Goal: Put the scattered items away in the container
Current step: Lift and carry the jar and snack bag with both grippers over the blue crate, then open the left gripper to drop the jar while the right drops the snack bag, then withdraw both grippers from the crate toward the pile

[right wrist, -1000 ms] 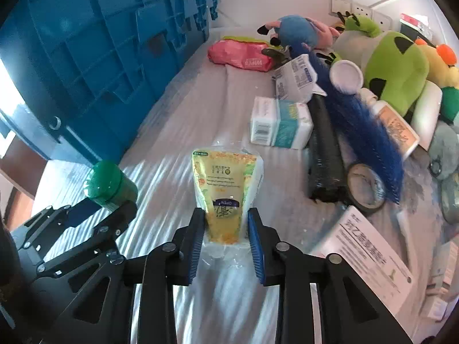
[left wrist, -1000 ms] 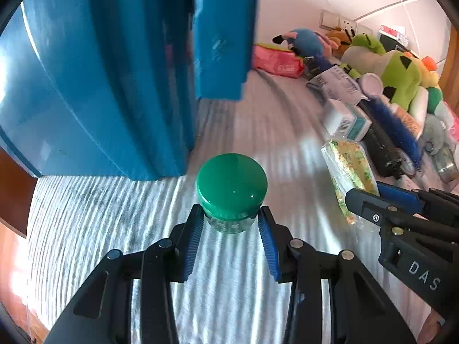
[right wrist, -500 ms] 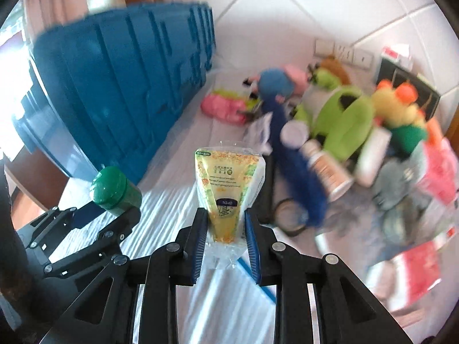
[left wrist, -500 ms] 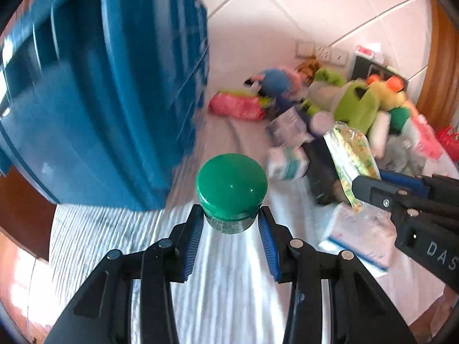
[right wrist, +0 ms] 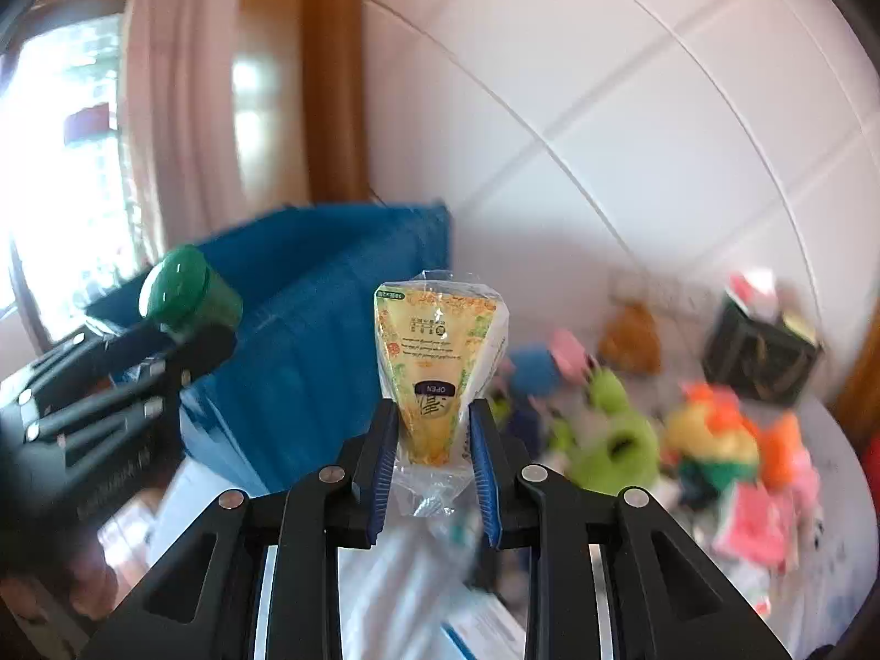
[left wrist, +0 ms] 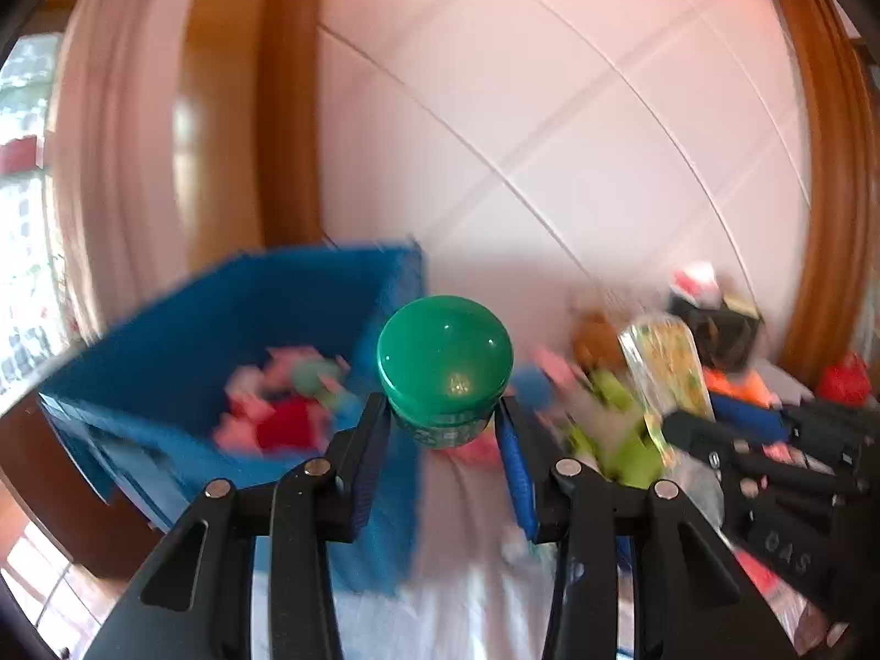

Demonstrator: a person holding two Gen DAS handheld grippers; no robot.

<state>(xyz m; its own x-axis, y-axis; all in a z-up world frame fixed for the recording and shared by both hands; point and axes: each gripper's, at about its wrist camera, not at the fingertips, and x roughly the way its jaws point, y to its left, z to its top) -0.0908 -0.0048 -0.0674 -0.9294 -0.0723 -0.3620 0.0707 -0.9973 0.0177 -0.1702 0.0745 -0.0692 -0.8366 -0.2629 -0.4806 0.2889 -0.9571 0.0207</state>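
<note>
Jar (left wrist: 444,371) with a green lid sits pinched between the blue pads of the left gripper (left wrist: 445,429), held up in the air with its lid toward the camera. Beyond it and to the left stands the blue crate (left wrist: 165,352), open at the top, with a blurred heap of red, pink and green things lying inside. The right gripper (right wrist: 432,440) has its jaws squeezed on a yellow pouch (right wrist: 437,363), a wedge-shaped packet in clear wrap that stands upright between the pads, its narrow end down. From the right wrist view the left gripper shows at the left edge with the jar poking up in front of the crate. Both held things hang above the white cloth (left wrist: 467,577) and near the crate, neither one inside it. To the right, plush toys (right wrist: 621,440) in green, orange and yellow lie in a blurred pile on the cloth, against a white tiled wall (right wrist: 632,110).
</note>
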